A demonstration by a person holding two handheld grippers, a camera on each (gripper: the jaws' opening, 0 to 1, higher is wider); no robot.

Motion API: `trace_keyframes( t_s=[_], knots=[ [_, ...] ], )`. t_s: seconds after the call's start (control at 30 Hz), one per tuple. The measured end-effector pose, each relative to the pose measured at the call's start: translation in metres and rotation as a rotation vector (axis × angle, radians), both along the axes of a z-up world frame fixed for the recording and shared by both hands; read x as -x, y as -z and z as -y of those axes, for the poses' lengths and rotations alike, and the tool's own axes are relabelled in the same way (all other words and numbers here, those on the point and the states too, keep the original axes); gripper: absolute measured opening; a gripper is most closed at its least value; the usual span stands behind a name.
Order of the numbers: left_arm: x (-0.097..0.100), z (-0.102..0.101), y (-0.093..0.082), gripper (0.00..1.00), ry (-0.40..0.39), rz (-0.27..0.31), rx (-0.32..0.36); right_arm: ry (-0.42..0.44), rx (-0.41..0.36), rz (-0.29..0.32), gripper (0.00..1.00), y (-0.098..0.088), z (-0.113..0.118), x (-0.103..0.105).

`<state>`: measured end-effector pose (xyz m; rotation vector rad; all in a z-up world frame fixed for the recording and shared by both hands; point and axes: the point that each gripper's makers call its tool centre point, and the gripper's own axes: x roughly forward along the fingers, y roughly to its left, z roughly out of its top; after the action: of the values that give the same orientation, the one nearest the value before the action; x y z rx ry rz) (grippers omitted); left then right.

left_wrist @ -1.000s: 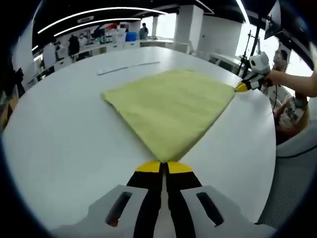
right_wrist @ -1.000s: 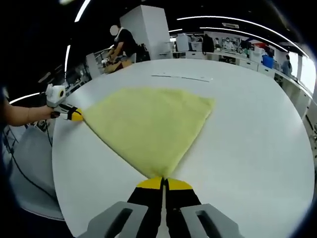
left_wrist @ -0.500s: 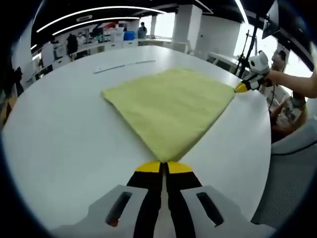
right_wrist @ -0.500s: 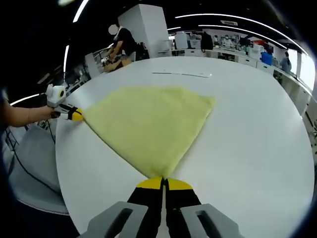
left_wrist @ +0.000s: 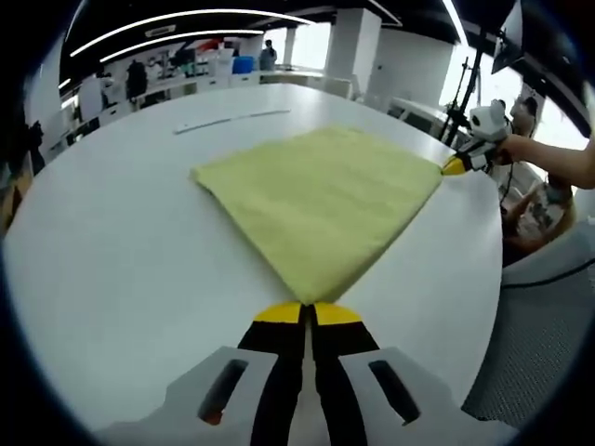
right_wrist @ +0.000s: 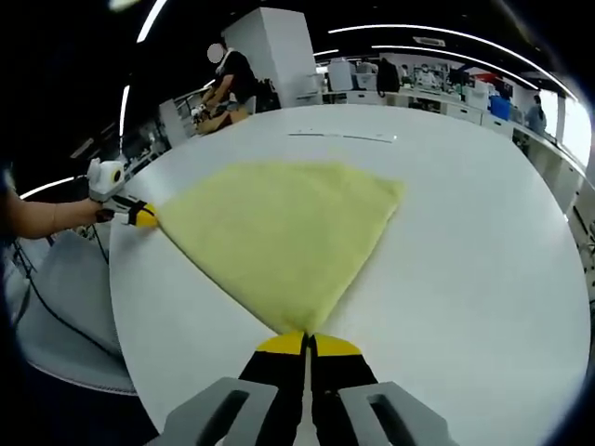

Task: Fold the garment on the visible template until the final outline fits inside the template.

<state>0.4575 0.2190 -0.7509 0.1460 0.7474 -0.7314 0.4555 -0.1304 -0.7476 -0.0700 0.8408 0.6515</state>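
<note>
We clamp one near corner of the yellow garment (left_wrist: 316, 200) in the left gripper (left_wrist: 308, 316) and the neighbouring corner in the right gripper (right_wrist: 308, 346); it lies ahead (flat) on the white table (left_wrist: 121, 242).

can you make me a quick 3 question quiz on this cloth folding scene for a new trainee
1. True or false: the left gripper is shut on a corner of the yellow cloth.
2. Multiple choice: the cloth lies on
A. a white round table
B. a wooden bench
C. the floor
3. Fill in: the right gripper pinches a ______ of the cloth.

Key
1. True. Its yellow-tipped jaws are closed on the near corner.
2. A. The cloth lies spread flat on the table.
3. Corner. The right gripper holds one corner and the left gripper an adjacent one, at the table's edge.
</note>
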Motion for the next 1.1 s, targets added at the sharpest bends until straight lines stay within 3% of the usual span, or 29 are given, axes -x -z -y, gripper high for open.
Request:
trace_keyframes(
  t_s=[0.63,1.1],
  knots=[
    [0.014,0.001,0.000,0.00,-0.007,0.000,-0.002,0.010,-0.009,-0.010,0.00,0.002,0.002,0.019],
    [0.013,0.002,-0.002,0.00,-0.041,0.013,0.020,0.018,-0.018,0.009,0.00,0.001,0.001,0.019]
  ],
)
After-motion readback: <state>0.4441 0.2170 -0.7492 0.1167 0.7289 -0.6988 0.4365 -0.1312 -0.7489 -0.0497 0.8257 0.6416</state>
